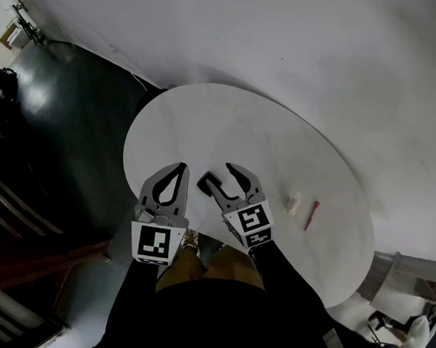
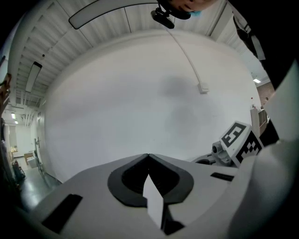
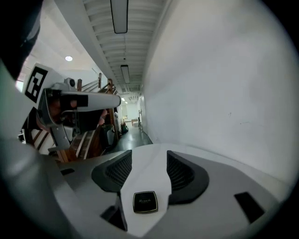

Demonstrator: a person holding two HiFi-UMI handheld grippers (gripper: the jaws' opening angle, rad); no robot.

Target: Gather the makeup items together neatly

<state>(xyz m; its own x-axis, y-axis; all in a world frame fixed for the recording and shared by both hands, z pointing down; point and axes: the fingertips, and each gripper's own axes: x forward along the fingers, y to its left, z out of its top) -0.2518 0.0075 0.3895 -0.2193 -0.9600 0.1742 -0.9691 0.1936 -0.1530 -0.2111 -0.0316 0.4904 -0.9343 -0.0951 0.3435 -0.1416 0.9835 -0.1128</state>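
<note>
We are holding the right hand-held gripper [image 1: 216, 175] low over the round white worktop [image 1: 281, 129]. Its 2 jaws are standing apart and pressing on nothing.

A flat black square compact with a glossy lid [image 3: 145, 202] is lying on the worktop between those jaws, deep in near their roots, with a gap on each side. It is square, so it has no long axis to line up with.

We are carrying the left hand-held gripper [image 1: 181, 167] just beside the right one. Its jaw tips are meeting and it is empty.

2 more items are sitting off to the right of the right hand-held gripper: a small pale stubby piece [image 1: 294, 204] and a slim red stick [image 1: 312, 215]. The stick's long axis is running roughly away from us. The right hand is nearer to both.

We are judging the next move to be a close on the compact, then a carry rightward toward that pair.
</note>
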